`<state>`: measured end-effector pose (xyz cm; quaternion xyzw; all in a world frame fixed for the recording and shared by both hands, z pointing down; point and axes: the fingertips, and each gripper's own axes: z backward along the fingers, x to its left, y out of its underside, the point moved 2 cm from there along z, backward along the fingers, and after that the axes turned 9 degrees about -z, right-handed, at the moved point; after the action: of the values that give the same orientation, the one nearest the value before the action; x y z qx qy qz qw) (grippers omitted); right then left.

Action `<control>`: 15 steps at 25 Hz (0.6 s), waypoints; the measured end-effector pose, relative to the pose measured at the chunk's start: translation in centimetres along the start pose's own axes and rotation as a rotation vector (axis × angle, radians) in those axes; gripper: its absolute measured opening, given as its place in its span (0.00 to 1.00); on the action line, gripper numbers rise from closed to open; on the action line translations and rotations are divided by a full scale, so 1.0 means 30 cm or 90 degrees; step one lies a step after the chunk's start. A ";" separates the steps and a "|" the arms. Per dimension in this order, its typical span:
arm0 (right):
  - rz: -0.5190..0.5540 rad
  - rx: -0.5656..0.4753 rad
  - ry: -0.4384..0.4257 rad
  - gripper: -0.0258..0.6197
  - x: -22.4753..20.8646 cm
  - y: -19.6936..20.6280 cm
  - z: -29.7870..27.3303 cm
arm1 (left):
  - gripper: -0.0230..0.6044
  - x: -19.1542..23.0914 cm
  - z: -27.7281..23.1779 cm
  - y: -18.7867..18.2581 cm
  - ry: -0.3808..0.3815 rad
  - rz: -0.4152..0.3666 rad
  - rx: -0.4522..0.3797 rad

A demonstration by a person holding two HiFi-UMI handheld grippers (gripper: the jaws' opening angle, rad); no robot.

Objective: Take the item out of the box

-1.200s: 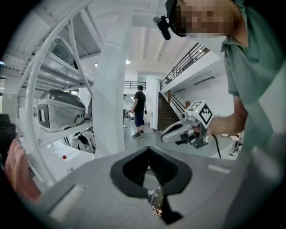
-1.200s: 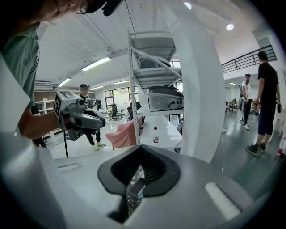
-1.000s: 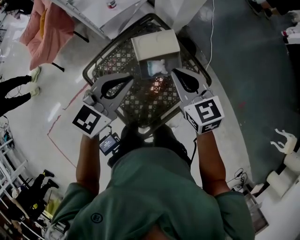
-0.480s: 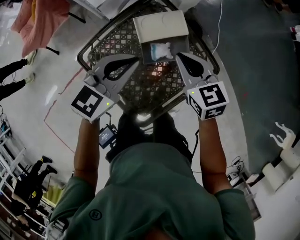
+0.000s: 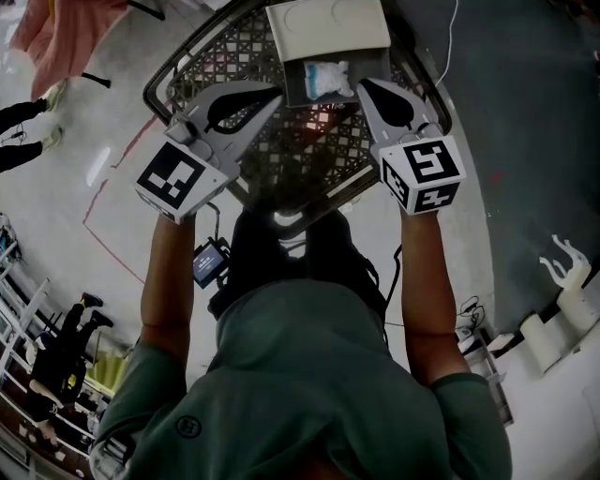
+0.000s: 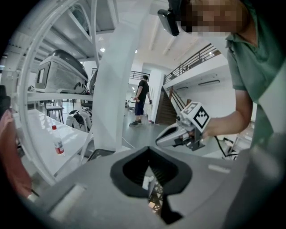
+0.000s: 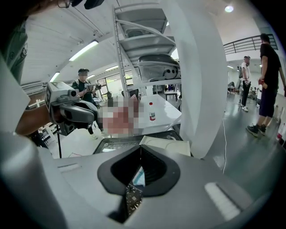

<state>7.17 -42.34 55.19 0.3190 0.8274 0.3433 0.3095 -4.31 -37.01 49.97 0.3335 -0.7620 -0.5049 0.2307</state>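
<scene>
- Nearest the camera, a green shirt [image 5: 309,375] and two bare forearms are seen from the head view; a small device with a lit screen [image 5: 208,262] hangs at the waist.
- The left tongs [image 5: 278,91] are held over the near left part of a black lattice basket [image 5: 187,66], with the jaws pressed together and nothing between them.
- The right tongs [image 5: 360,84] are likewise pressed together and empty. Their tip is placed just beside the right edge of the item [image 5: 326,79]; contact cannot be told.
- The item, a white and pale blue packet, lies in the open box [image 5: 328,28], at the side nearer the person and between the two tips.
- The box stands in the far part of the basket, with its pale lid laid back on the far side.
- The basket's near rim lies between the person and the box.
- A red line [image 5: 112,178] is marked on the floor at the left, and a pink cloth [image 5: 56,37] is seen beyond it.
- A broad white pillar [image 7: 196,76] rises close behind the basket.
- Further off, a bottle [image 6: 57,144] stands on a white worktop [image 6: 40,129], and a standing person [image 6: 142,100] is seen near a staircase.
</scene>
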 end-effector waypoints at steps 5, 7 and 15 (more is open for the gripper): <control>-0.008 0.021 0.001 0.06 -0.030 0.052 -0.055 | 0.04 0.009 -0.030 0.050 0.005 0.012 0.006; -0.011 0.029 0.001 0.07 -0.043 0.072 -0.085 | 0.04 0.015 -0.044 0.075 0.007 0.024 0.011; -0.022 0.063 0.002 0.09 -0.091 0.157 -0.190 | 0.04 0.026 -0.089 0.172 0.015 0.052 0.023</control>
<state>6.14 -43.82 62.86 0.3191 0.8492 0.2969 0.2981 -4.43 -37.85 55.76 0.3125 -0.7810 -0.4774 0.2540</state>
